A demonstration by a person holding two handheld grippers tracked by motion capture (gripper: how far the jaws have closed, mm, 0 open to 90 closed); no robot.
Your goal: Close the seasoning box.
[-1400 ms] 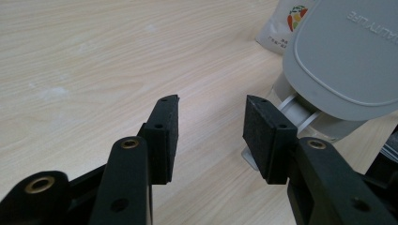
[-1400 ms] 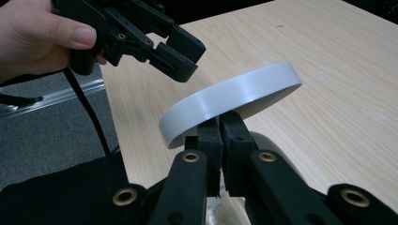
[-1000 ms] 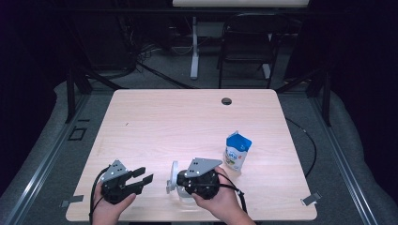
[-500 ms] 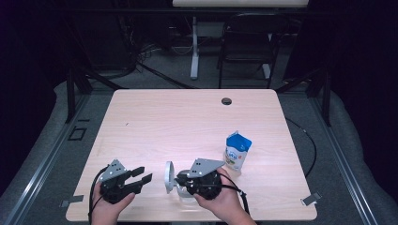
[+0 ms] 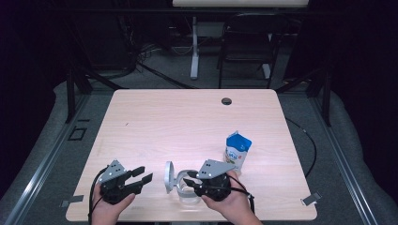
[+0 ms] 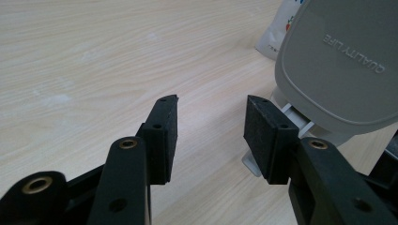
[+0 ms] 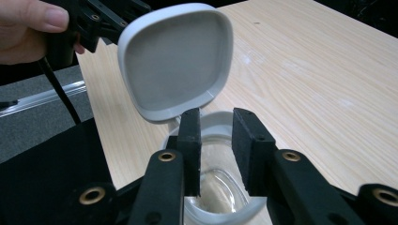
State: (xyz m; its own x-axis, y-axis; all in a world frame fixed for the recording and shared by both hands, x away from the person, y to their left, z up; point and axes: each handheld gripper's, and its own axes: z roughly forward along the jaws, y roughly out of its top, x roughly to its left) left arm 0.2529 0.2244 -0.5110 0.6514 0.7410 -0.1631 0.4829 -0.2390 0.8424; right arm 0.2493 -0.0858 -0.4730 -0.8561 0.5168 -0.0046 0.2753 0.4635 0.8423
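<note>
Right gripper [image 7: 216, 140] jaws just been opening, nothing gripped I think. I see the clear container [image 7: 218, 206] directly below its tips, hinged lid [image 7: 176, 61] upright just ahead. Left gripper [image 6: 211, 136] open, empty, farther.

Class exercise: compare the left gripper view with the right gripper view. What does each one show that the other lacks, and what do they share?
Left gripper view alone: the outer face of the grey hinged lid, lettered QUALITY LIFE, and a corner of the milk carton, past its own open, empty left gripper.

Right gripper view alone: the lid's hollow inner face, the clear container open below it, and the right gripper, whose jaws have just been opening, above the container's rim.

Shared: the lid and the wooden table.
</note>
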